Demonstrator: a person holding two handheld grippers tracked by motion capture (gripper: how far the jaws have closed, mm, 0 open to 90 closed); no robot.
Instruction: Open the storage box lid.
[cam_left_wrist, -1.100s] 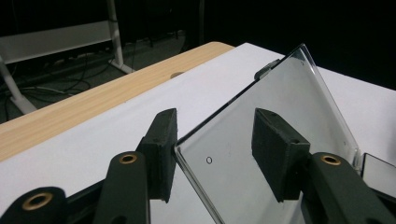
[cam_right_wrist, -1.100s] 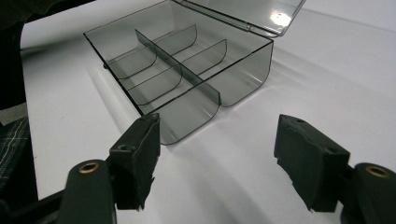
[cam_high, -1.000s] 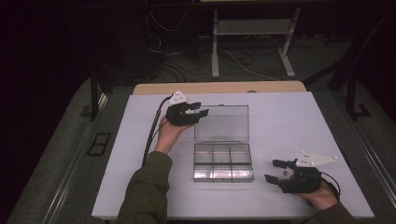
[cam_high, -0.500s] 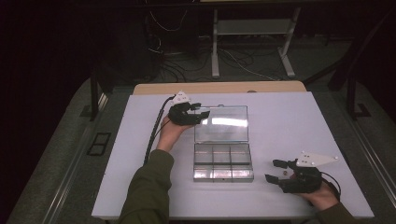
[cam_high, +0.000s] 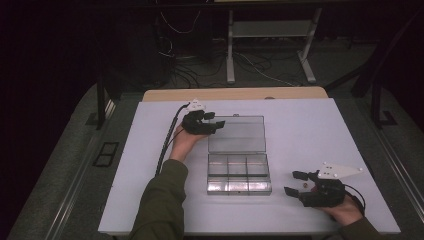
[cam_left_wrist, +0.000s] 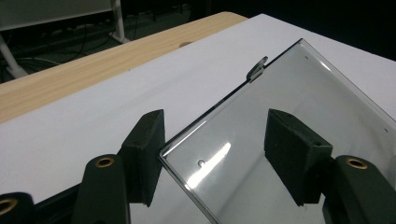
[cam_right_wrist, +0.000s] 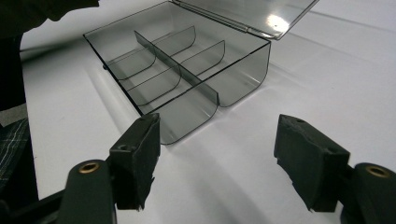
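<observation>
here the clear compartment box (cam_high: 239, 172) sits mid-table, its lid (cam_high: 236, 134) flat toward the far edge. the left gripper (cam_high: 214, 125), jaws just opening, straddles the lid's corner unpressed. the right gripper (cam_high: 295, 183) rests released near the front-right corner.

The left gripper (cam_high: 212, 123) sits at the box lid's (cam_high: 236, 134) far left corner, its jaws just opening; the right gripper (cam_high: 294, 183) rests apart from the lid, jaws spread.
</observation>
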